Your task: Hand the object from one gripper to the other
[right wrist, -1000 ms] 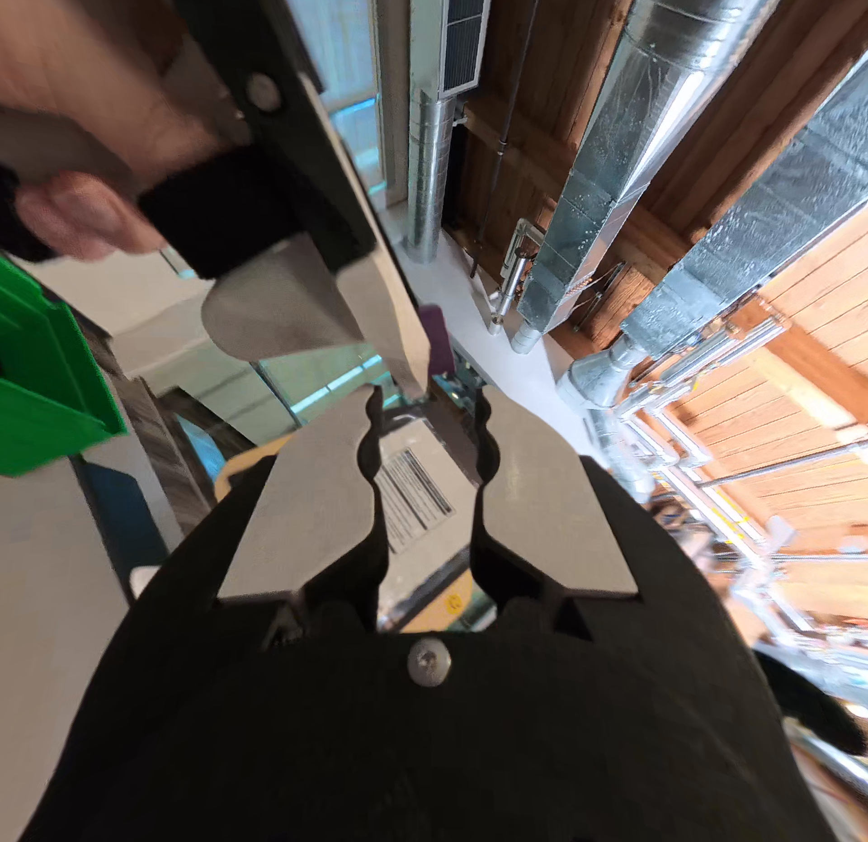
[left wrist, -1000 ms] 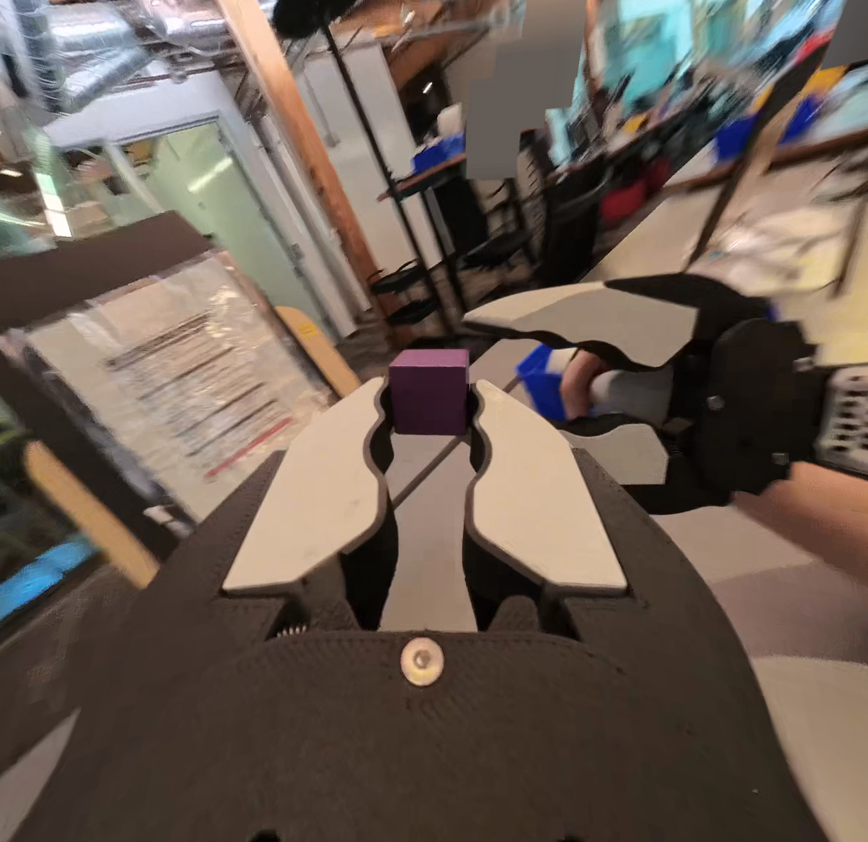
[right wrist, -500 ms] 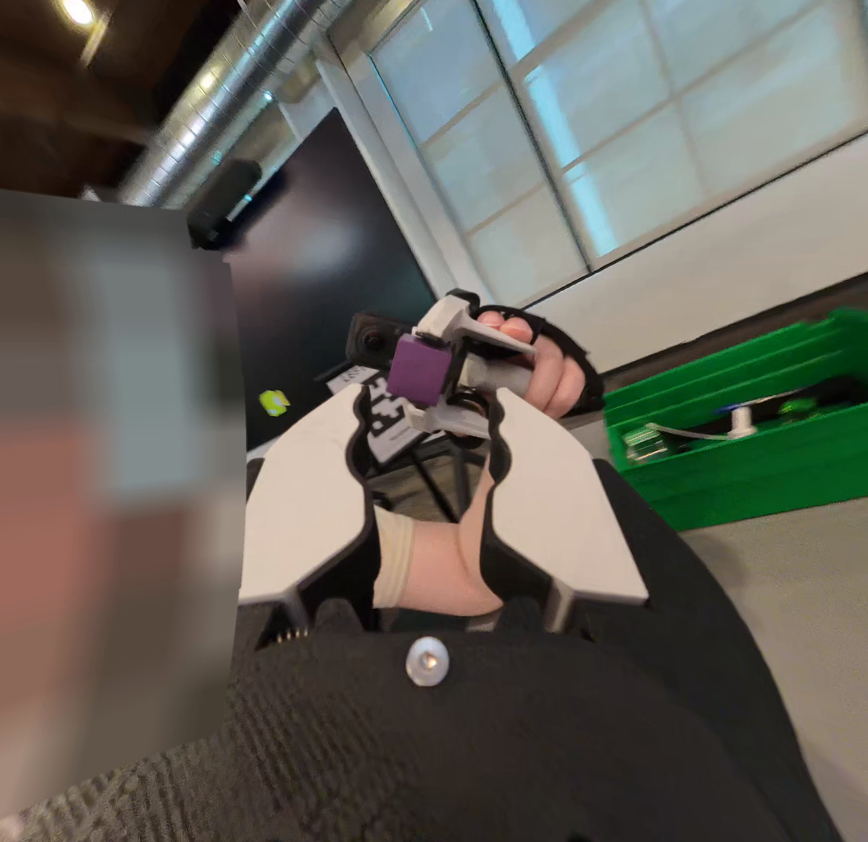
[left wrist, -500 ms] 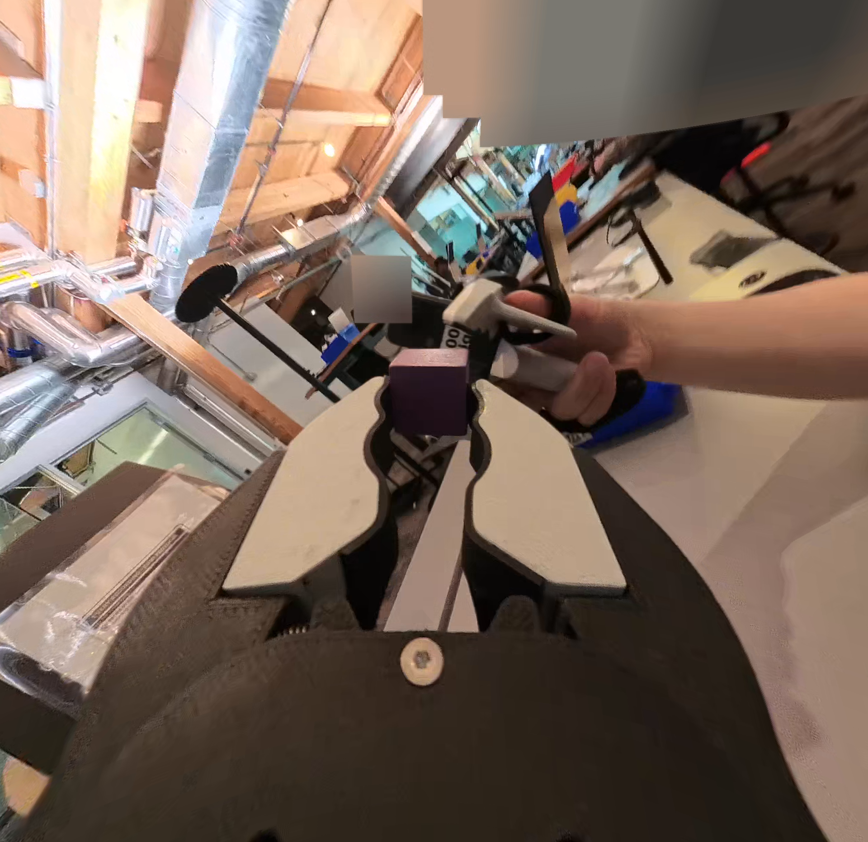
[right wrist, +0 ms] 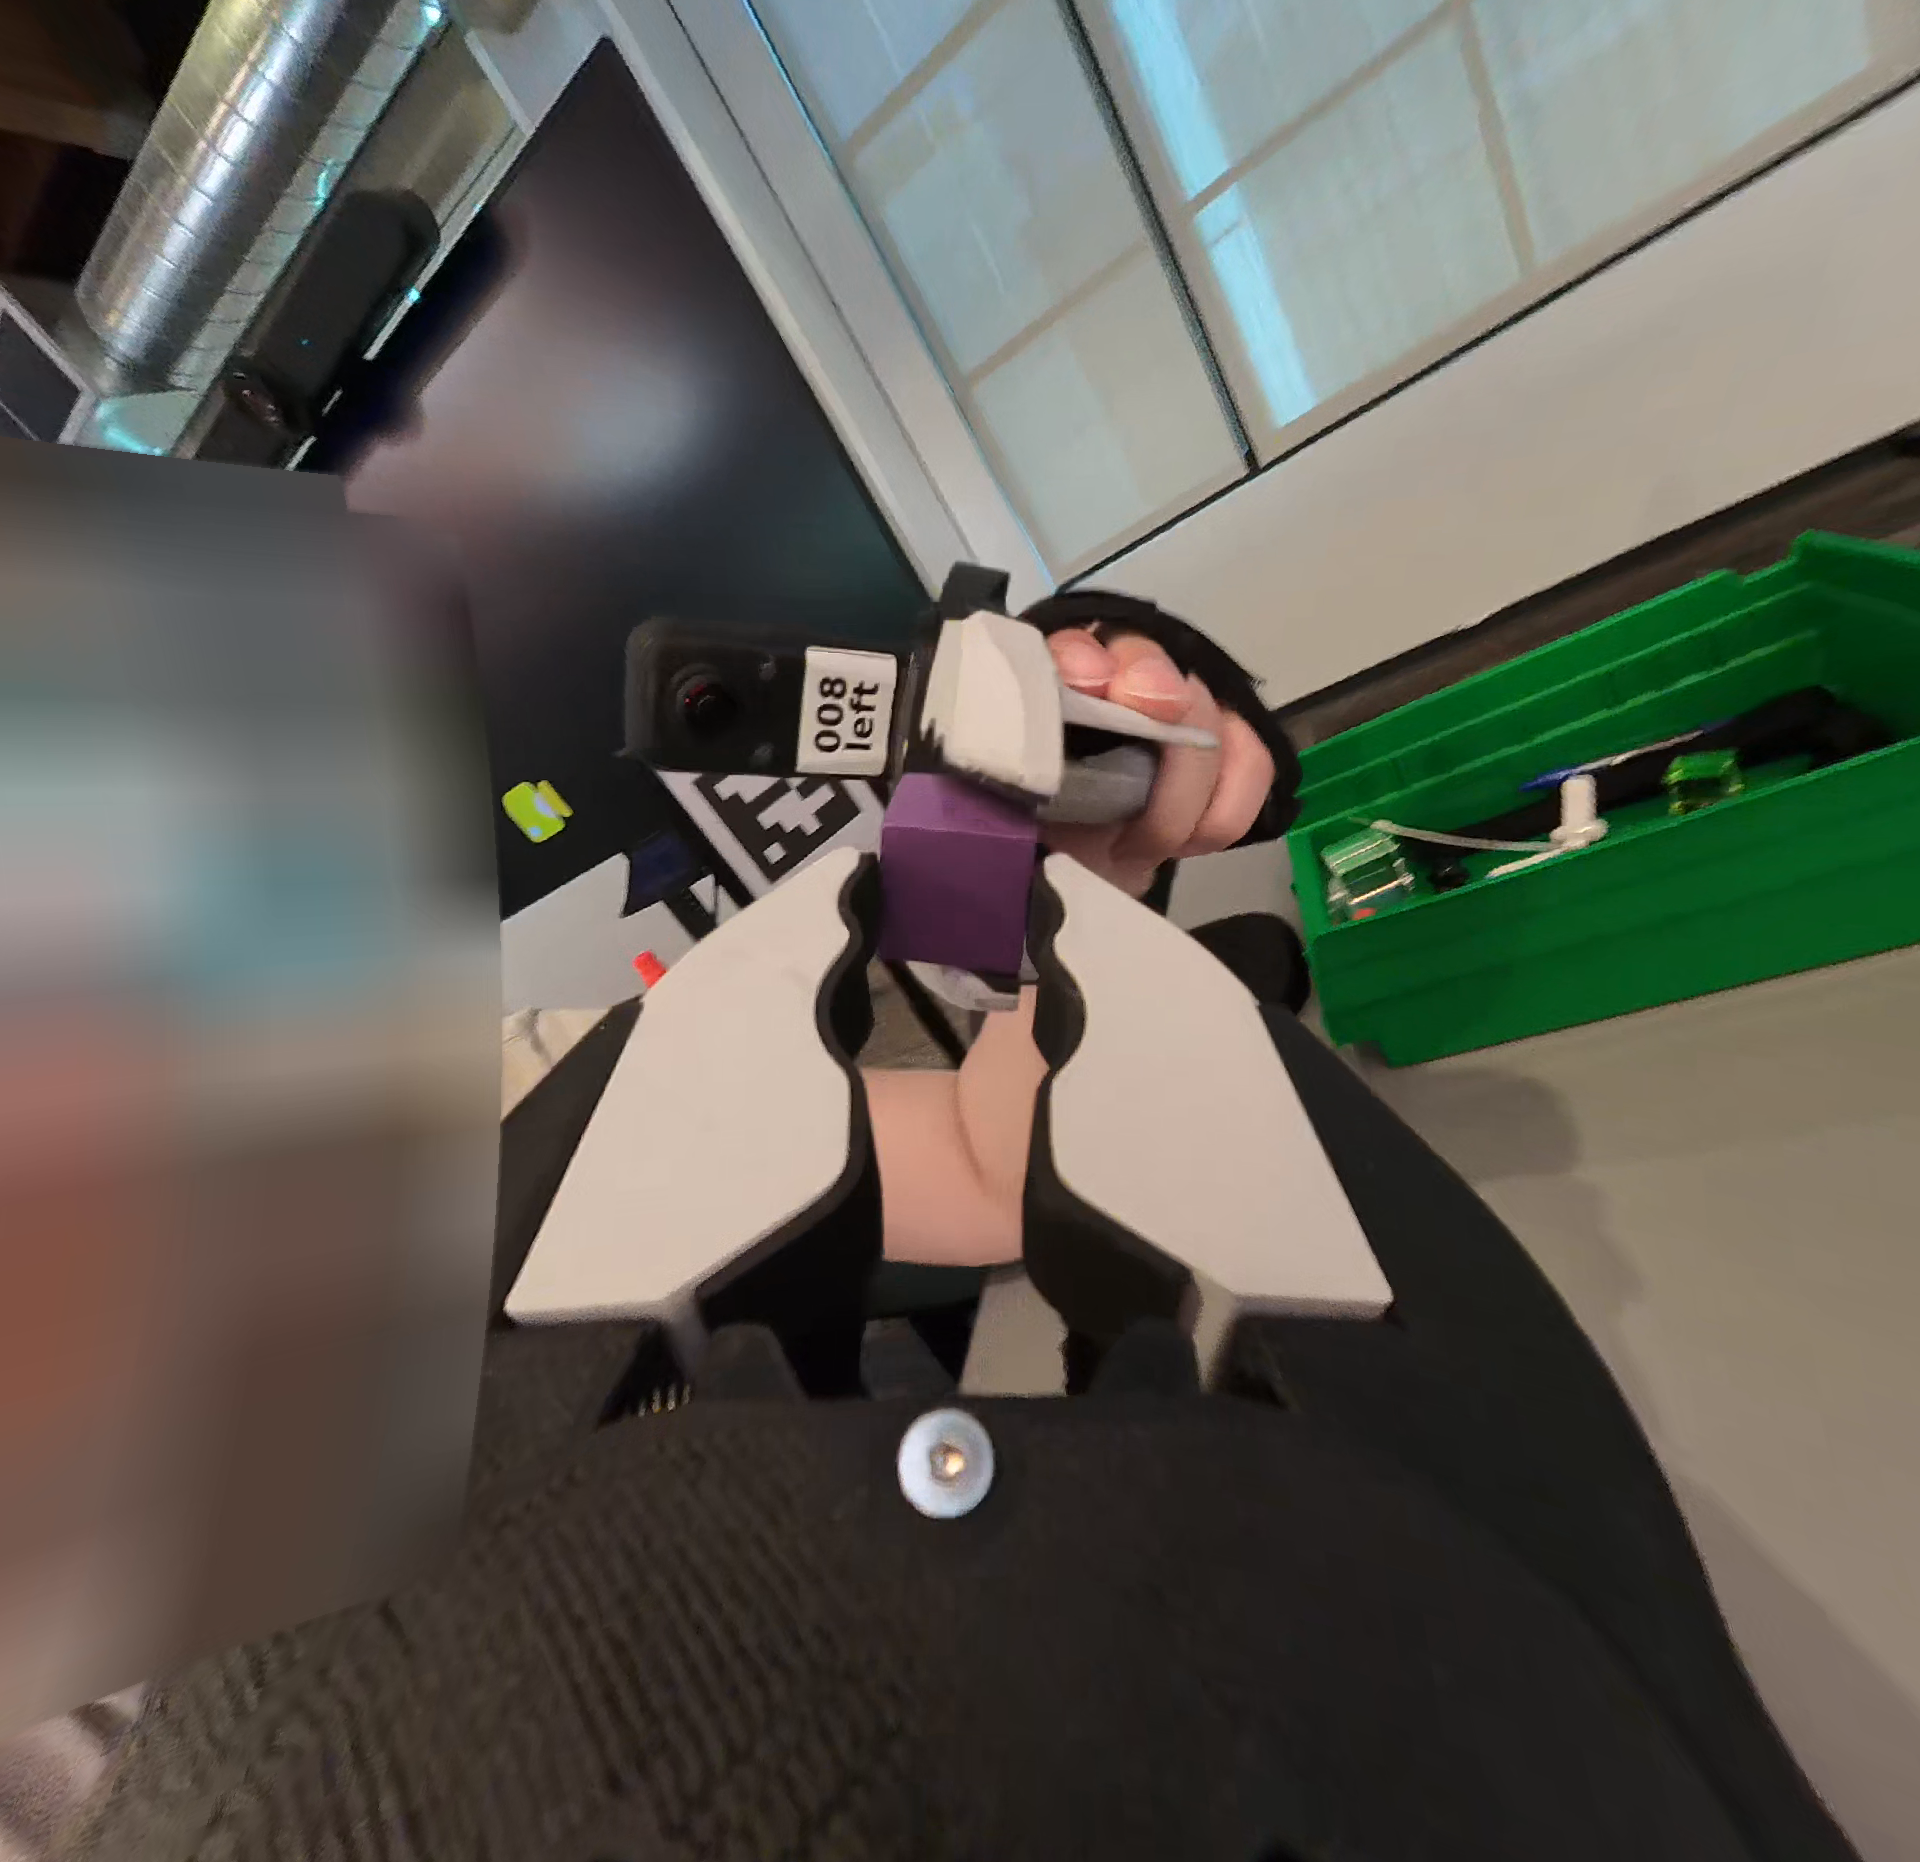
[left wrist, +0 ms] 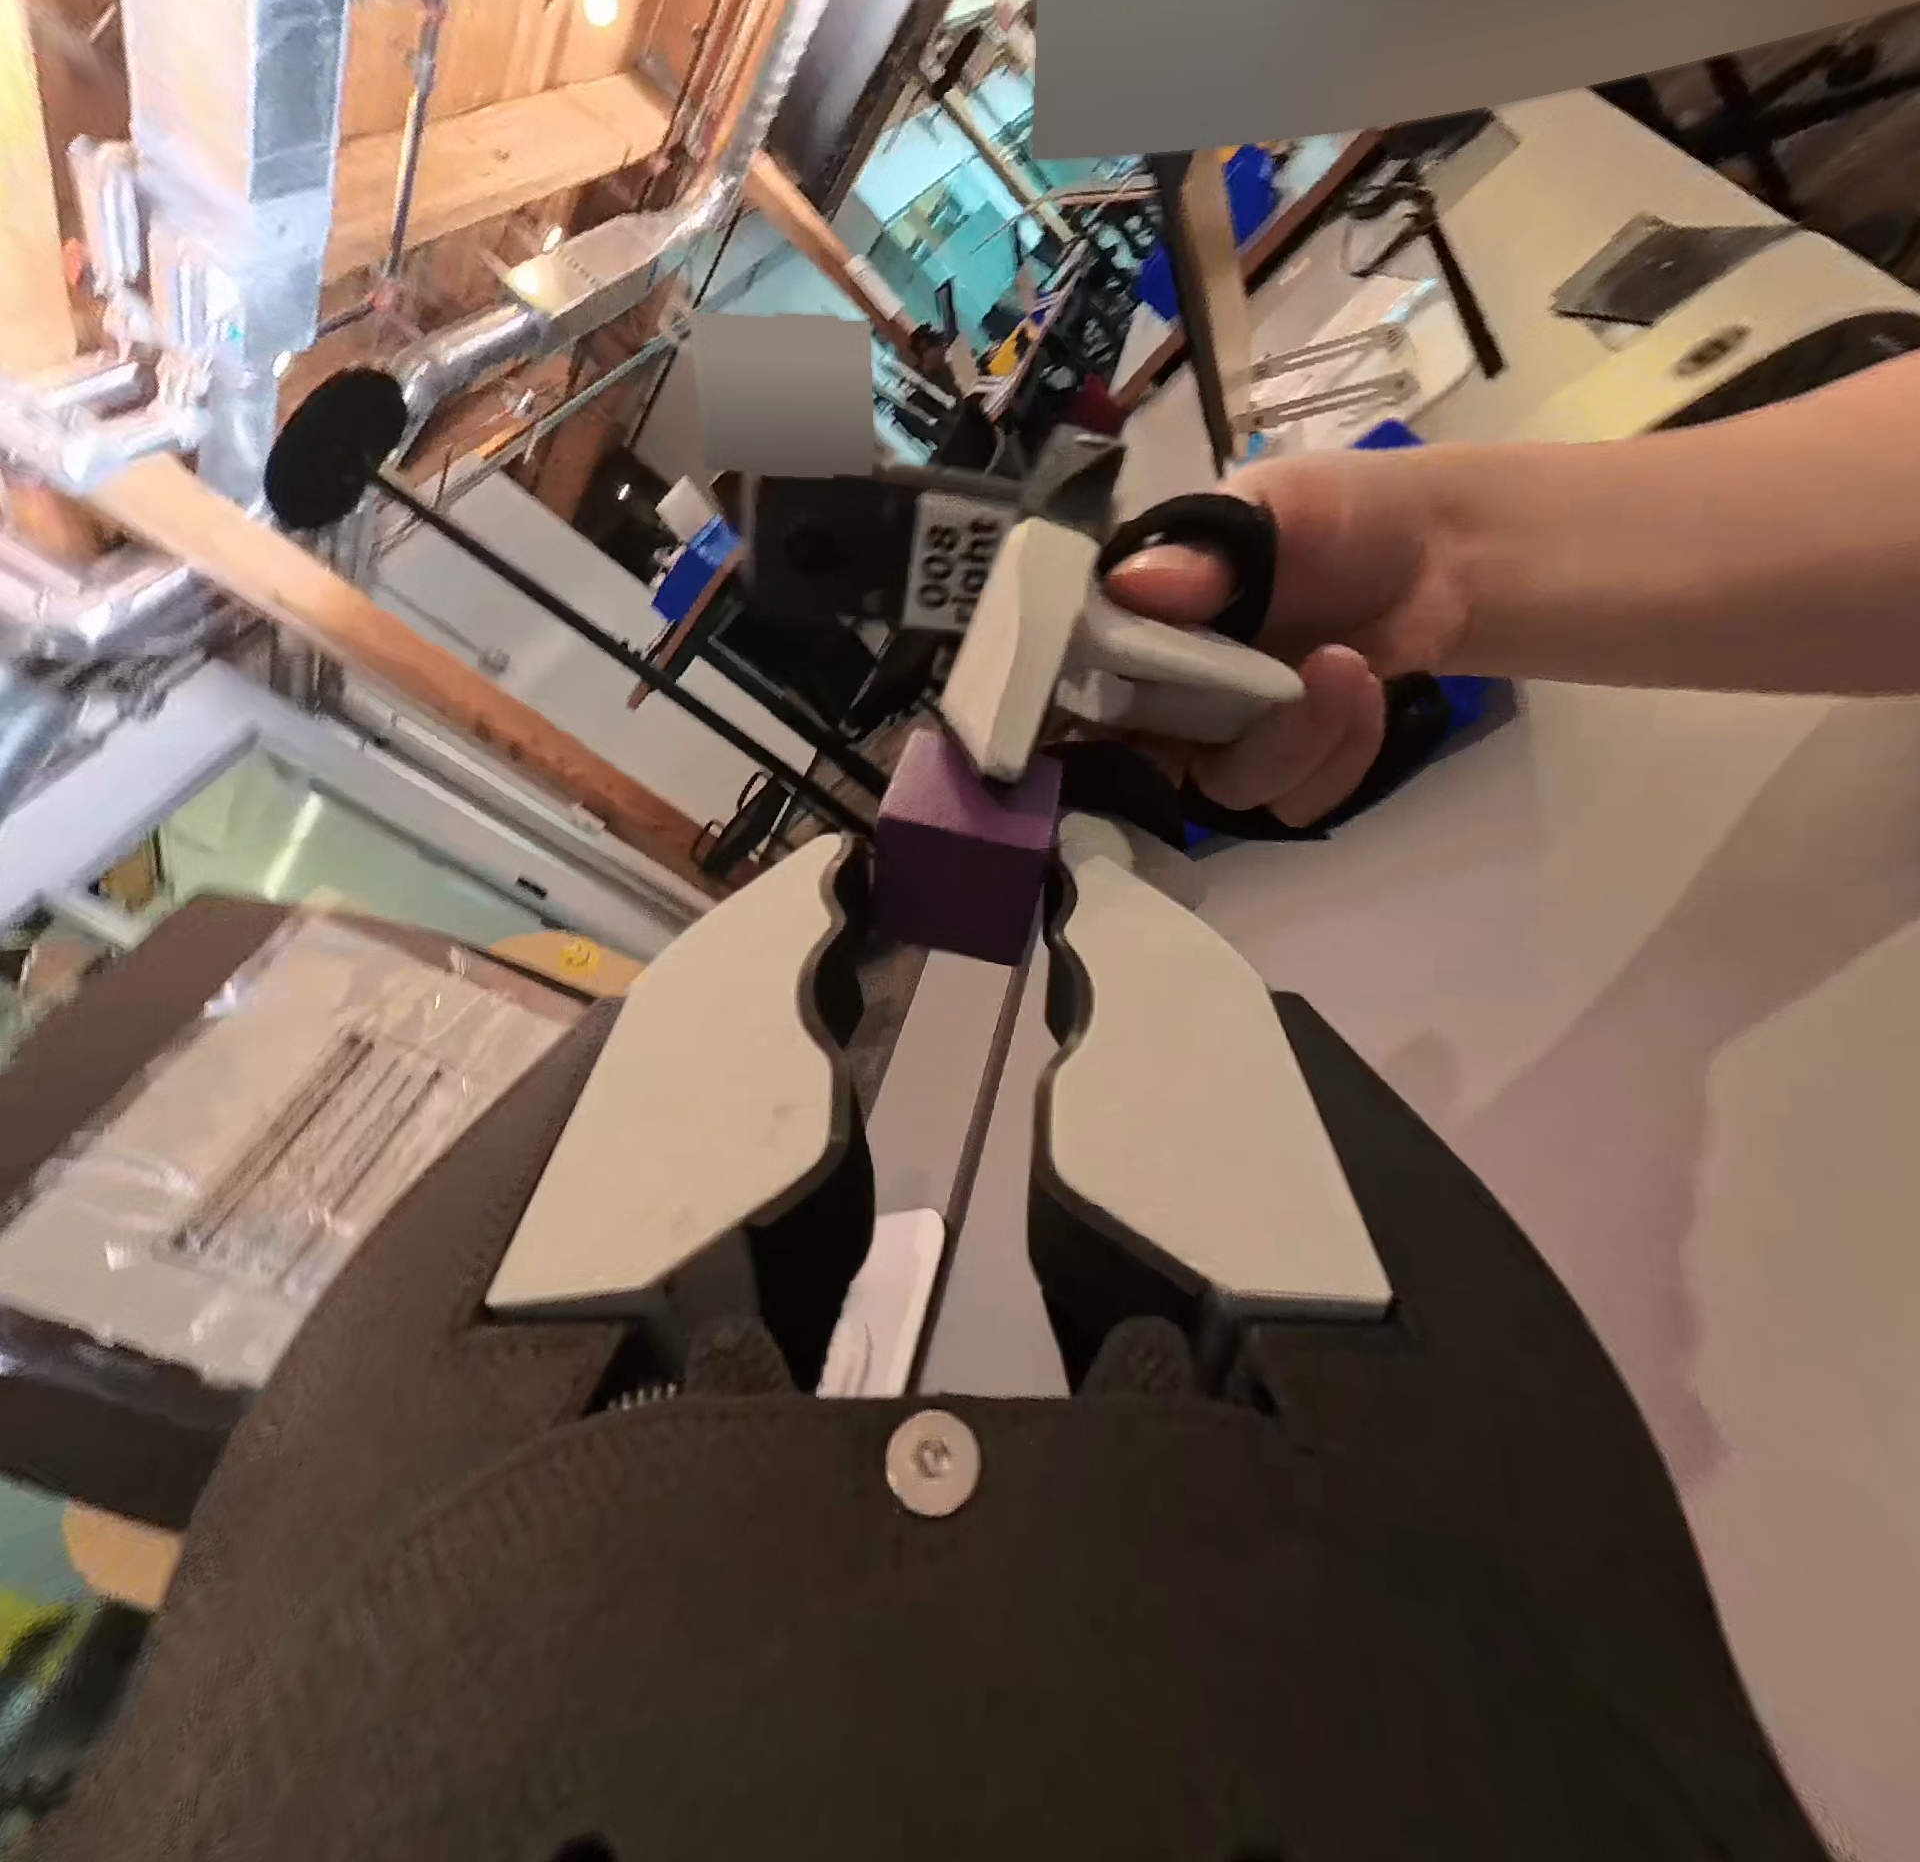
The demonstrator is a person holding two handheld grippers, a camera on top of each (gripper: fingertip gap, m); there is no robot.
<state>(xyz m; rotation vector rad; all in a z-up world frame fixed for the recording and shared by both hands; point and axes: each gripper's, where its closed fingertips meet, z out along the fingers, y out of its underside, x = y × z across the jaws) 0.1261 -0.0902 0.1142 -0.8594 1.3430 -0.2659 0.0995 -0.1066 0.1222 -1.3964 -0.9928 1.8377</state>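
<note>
While left gripper [left wrist: 958, 882] pinches purple cube [left wrist: 961, 870] — right gripper [right wrist: 951, 882] flanks it, grip unclear.

Purple cube [left wrist: 961, 882] wedged between both hand-held grippers' fingertips, open air around.

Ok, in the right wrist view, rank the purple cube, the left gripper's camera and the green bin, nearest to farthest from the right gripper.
1. purple cube: between the fingertips of the right gripper, in the middle.
2. camera on the left gripper: just beyond the cube, up and to the left.
3. green bin: farther off to the right, on the grey surface.
</note>
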